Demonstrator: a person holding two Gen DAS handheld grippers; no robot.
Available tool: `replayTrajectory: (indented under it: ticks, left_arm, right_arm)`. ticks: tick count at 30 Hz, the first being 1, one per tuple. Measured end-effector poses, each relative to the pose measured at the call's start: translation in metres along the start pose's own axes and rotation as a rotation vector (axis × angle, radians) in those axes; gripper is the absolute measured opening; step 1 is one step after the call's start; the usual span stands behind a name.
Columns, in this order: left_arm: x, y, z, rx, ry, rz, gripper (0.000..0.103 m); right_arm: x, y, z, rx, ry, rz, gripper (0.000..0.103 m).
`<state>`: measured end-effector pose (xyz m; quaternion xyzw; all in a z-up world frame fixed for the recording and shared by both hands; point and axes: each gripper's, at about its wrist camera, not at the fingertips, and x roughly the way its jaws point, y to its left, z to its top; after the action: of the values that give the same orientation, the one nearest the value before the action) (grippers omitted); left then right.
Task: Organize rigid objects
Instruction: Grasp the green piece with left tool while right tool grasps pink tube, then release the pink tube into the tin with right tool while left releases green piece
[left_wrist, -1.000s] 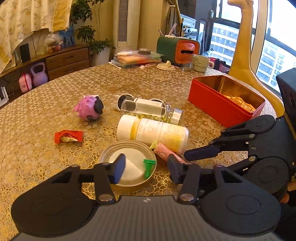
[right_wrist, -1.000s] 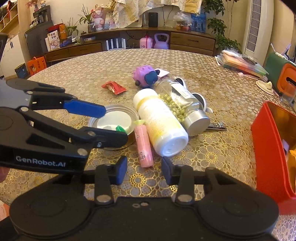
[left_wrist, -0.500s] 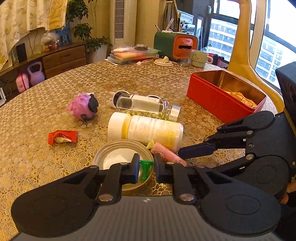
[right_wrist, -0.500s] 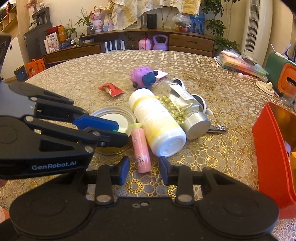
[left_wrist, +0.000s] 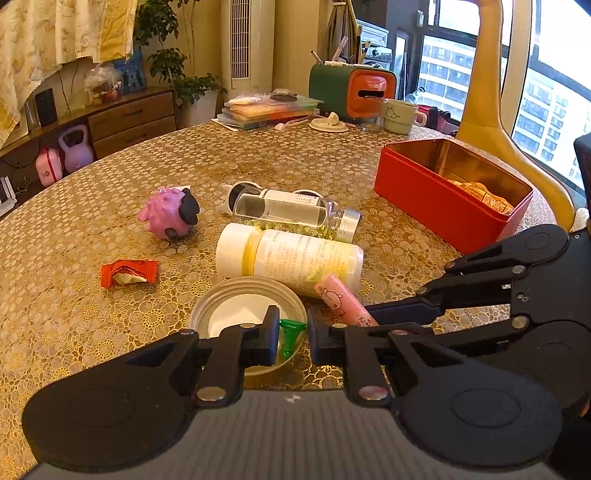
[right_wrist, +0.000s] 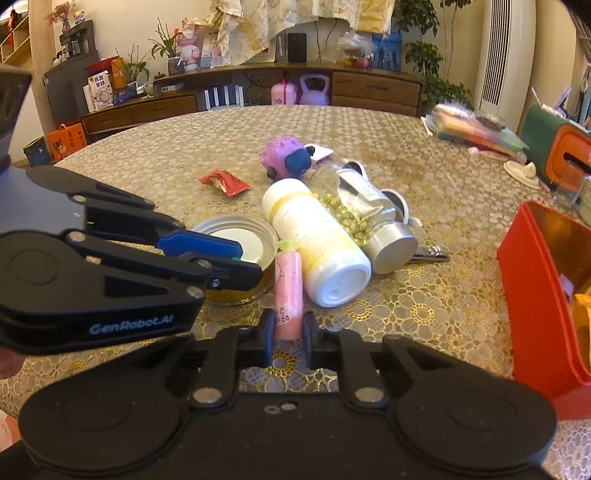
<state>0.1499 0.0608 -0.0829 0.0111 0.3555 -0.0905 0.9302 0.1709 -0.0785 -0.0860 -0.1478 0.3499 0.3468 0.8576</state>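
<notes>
A pink tube lies on the table beside a white-and-yellow bottle; it also shows in the left wrist view. My right gripper is shut on the tube's near end. A small green funnel-shaped piece sits at the rim of a round tin lid. My left gripper has its jaws close on either side of the green piece, with a small gap showing. A clear bottle of yellow beads lies behind the white bottle.
An open red tin box stands to the right, with wrapped items inside. A pink sheep toy and a red wrapper lie to the left. Books, a green-orange holder and a mug stand at the far edge.
My left gripper's jaws have narrowed around the green piece on the lid. My right gripper has moved forward and closed on the pink tube's end.
</notes>
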Motion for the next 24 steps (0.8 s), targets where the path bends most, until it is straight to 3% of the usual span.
replayTrajectory:
  ticks: [24]
  left_arm:
    - [-0.027,-0.021,0.020,-0.029,-0.015,-0.027,0.015]
  right_arm:
    - [-0.058,-0.020,-0.002,0.041,-0.037,-0.063,0.015]
